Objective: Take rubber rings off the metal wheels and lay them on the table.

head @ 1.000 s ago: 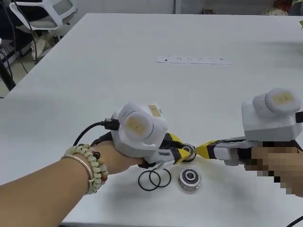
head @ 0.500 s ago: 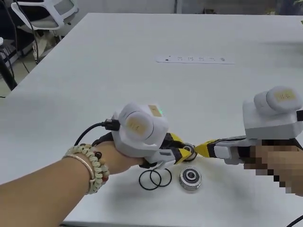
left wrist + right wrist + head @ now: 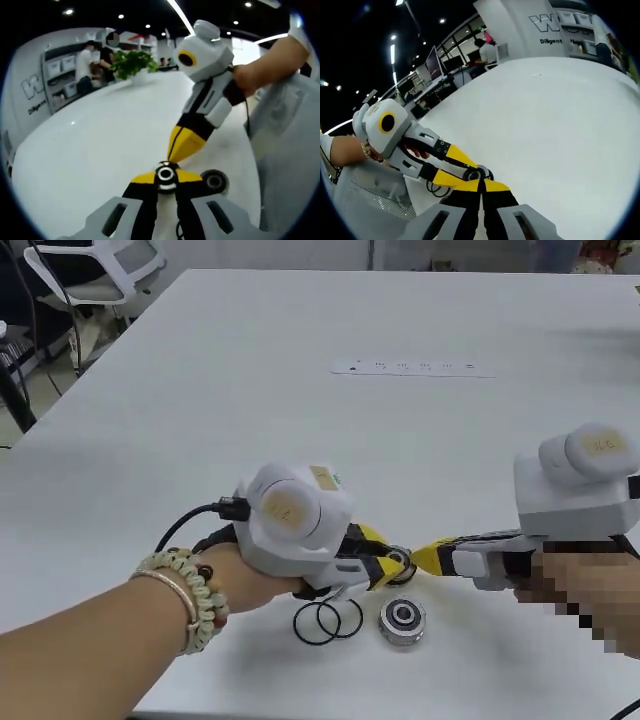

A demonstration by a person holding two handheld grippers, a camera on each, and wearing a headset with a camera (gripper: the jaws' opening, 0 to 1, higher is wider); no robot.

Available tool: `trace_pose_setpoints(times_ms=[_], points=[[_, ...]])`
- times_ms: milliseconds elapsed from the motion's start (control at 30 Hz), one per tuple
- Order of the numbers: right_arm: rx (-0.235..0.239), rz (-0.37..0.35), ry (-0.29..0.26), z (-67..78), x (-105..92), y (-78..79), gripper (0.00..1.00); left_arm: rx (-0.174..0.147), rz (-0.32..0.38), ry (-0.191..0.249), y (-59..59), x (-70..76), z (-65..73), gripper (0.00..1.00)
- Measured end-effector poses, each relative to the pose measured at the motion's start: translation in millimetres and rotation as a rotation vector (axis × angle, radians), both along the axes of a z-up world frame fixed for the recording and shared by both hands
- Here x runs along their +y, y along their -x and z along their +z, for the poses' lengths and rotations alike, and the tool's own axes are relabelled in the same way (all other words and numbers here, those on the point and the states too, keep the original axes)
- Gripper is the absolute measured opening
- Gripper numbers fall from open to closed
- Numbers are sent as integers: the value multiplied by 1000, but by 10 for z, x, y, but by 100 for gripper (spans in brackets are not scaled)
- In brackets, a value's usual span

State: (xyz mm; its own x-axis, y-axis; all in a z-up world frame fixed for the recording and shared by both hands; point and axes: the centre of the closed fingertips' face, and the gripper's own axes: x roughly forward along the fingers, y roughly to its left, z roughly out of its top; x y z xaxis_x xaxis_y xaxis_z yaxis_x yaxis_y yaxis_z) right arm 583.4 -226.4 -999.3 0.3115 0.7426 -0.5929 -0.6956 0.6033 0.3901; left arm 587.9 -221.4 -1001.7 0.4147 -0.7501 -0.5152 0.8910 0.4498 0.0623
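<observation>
i'm working on a broad white table (image 3: 250, 390), bare and matte, with a flat white strip (image 3: 410, 367) lying far out toward its middle. an office chair (image 3: 100, 265) stands past the far left corner. in the left gripper view, shelves (image 3: 62, 80) and a leafy plant (image 3: 132, 62) stand beyond the tabletop under ceiling spotlights; in the right gripper view there are desks with monitors (image 3: 435, 62) at the back. my left tongs (image 3: 390, 563) are pinching a small metal wheel (image 3: 400, 562), held just above the table. my right tongs (image 3: 420, 558) come in from the other side with the jaws pressed together, their tips at that wheel's edge; i can't tell if they nip a ring. a second wheel (image 3: 402, 618) lies flat on the table just below the tongs, and beside it, to the left, two black rings (image 3: 327, 620) lie overlapping. all this sits near the table's near edge, which cuts across the lower left corner of the head view, while open tabletop runs wide ahead and to both sides.
</observation>
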Motion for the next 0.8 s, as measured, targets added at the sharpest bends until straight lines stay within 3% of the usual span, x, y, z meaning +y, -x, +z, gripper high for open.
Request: trace_pose_setpoints(times_ms=[800], points=[[10,5,-25,39,40,10,0,-5,-1,-2,2,2,0,14]])
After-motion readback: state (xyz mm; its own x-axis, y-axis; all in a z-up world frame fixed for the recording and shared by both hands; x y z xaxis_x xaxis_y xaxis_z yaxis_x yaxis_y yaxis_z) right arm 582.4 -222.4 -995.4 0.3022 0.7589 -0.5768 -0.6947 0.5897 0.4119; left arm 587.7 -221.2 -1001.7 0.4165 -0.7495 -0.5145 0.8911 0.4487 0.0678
